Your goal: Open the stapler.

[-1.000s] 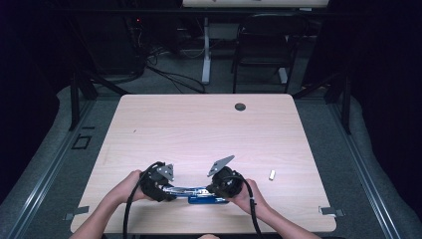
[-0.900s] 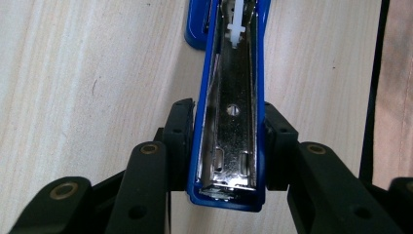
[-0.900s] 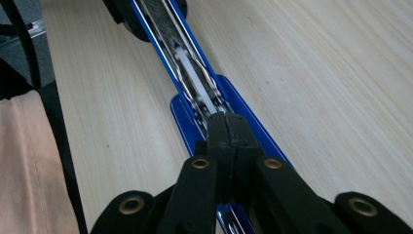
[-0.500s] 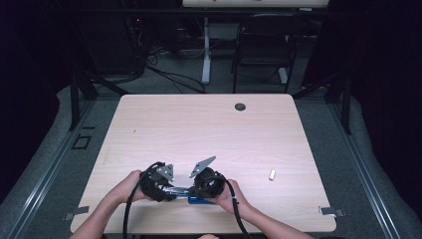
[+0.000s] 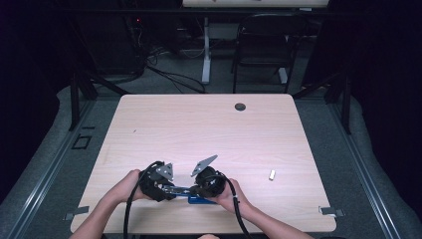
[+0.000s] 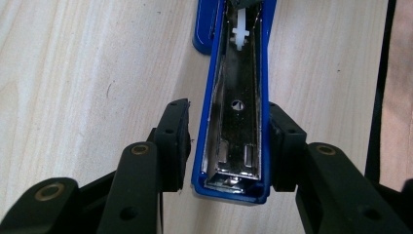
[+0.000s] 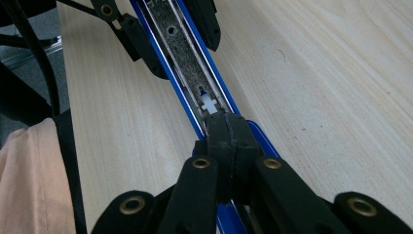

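The left gripper [image 6: 229,146] is straddling the front end of the open blue stapler [image 6: 238,122], its jaws having just been opening, with one pad touching the stapler's side and the other standing just clear. The right gripper [image 7: 228,131] is pressing its fully closed jaws down into the stapler's metal channel, just behind the white pusher [image 7: 209,104]. The stapler is lying near the front edge of the table [image 5: 199,129], between the two hands.
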`<state>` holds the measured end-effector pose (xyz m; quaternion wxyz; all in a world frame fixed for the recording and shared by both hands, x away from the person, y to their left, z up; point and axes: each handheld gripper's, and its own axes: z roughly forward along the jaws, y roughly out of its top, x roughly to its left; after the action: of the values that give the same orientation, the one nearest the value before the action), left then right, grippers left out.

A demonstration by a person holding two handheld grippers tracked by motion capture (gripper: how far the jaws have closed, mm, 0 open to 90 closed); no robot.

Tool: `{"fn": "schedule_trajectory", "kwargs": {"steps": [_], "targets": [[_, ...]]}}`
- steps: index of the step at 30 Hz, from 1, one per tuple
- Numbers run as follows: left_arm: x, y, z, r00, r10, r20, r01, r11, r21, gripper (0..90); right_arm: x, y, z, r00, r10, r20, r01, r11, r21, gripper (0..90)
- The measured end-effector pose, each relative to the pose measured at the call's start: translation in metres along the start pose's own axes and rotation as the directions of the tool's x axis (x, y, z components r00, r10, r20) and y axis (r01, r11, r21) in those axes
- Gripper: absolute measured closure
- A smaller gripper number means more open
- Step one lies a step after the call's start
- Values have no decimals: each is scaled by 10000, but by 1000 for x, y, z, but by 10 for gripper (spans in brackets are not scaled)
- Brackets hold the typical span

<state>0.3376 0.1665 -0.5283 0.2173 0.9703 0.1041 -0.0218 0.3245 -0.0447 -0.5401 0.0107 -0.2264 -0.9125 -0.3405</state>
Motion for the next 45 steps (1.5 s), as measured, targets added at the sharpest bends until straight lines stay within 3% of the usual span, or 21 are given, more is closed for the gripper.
{"fn": "schedule_trajectory", "kwargs": {"steps": [14, 22, 27, 33, 38, 39, 40, 42, 43, 45], "targets": [[0, -3, -14, 9999, -68, -79, 65, 9989, -470, 556, -1, 0, 0, 10000, 28, -46, -28, 10000, 64, 900], [0, -7, -31, 9999, -94, -130, 75, 9895, -1442, 562, -1, 0, 0, 10000, 21, -31, -21, 10000, 96, 900], [0, -11, -36, 9997, -81, -213, 41, 9833, -1819, 627, -1, 0, 0, 10000, 34, -41, -34, 9999, 109, 900], [-1, -11, -31, 9997, 196, -114, -211, 9885, -1496, 695, -1, 0, 0, 10000, 33, -17, -33, 9999, 111, 900], [-1, -12, -24, 9998, 162, -127, -175, 9942, -1064, 714, -1, 0, 0, 10000, 2, -22, -2, 9999, 167, 899], [1, -12, -24, 9998, 188, 48, -183, 9954, -940, 714, -1, 0, -1, 10000, 8, -51, -7, 9998, 189, 885], [0, -13, -22, 9998, 158, -157, -172, 9951, -971, 714, -2, 0, -2, 10000, 18, -64, -16, 9998, 212, 877], [2, -14, -21, 9998, 121, 132, -109, 9963, -854, 714, -2, 0, -5, 10000, 25, 91, -27, 9998, 202, 870], [2, -14, -18, 9999, 102, -89, -109, 9965, -827, 714, -4, 0, -6, 9999, 18, 125, -21, 9998, 204, 867], [2, -15, -14, 10000, 91, 31, -88, 9972, -744, 718, -7, 0, -11, 9997, 144, 200, -144, 9999, 23, 854]]}}
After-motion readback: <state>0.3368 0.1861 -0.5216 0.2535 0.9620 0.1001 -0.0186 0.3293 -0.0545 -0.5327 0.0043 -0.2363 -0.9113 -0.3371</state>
